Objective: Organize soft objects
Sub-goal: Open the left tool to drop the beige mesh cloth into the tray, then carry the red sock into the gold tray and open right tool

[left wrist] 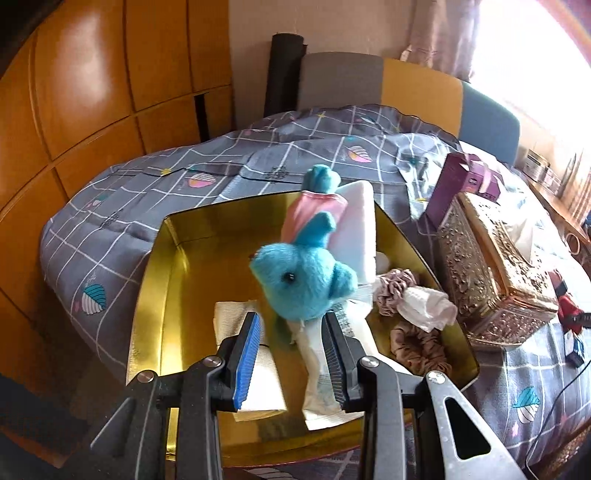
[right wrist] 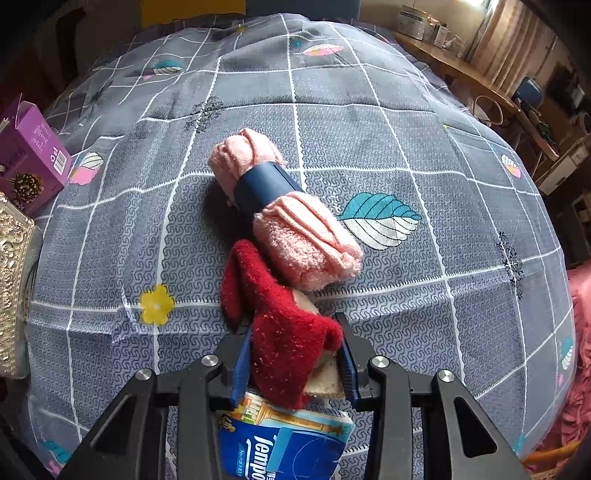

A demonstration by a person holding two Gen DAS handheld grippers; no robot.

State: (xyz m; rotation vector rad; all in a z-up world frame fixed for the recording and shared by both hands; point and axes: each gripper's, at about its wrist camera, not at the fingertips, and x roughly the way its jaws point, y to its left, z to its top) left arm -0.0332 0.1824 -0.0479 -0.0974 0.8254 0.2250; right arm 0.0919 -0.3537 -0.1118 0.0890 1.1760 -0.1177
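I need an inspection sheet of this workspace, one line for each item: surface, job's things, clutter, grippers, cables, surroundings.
Surface: bed with grey checked cover.
Job's things: blue plush toy lying in gold box among scrunchies; red glove; rolled pink towel.
Clutter: ornate tissue box, purple carton, Tempo tissue pack.
Grippers: left gripper open; right gripper closed on red glove.
Cables: black cable at the bed's edge.
Surroundings: wooden wardrobe, curtains.
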